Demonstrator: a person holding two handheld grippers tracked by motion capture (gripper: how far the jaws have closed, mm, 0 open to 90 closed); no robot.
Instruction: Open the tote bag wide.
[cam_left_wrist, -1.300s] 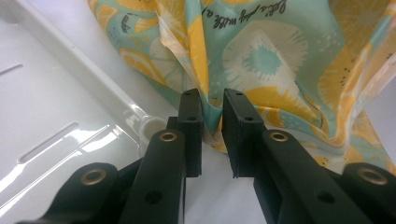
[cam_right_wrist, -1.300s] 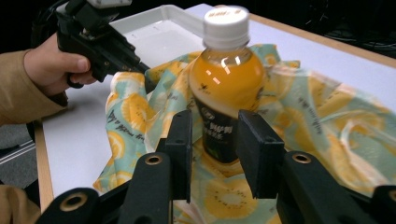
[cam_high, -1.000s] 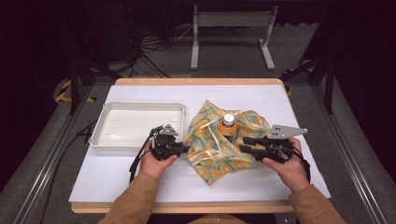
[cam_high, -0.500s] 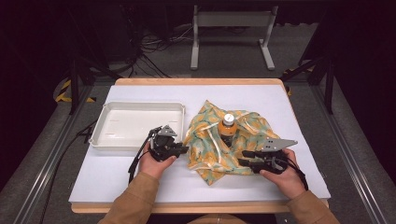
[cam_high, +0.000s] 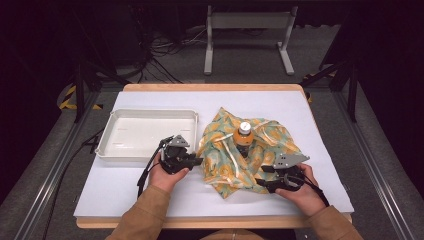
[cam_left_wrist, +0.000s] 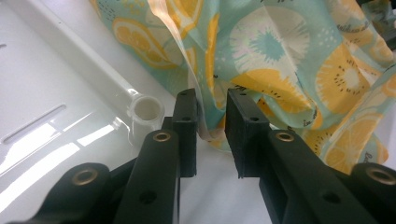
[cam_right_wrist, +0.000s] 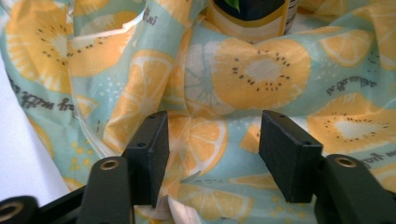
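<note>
Cloth (cam_high: 245, 157) crumpled on white table (cam_high: 310, 125); left gripper (cam_left_wrist: 212, 126) nearly pinching it, right gripper (cam_right_wrist: 212, 144) apart.

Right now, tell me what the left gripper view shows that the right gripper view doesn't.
The left gripper view alone has the white tray, its rim beside the left gripper, whose fingers straddle a hanging edge of the fruit-print cloth. The right gripper view alone has the base of the orange bottle standing in the cloth, beyond the right gripper, whose fingers stand wide apart. Both share the cloth and the white table cover.
</note>
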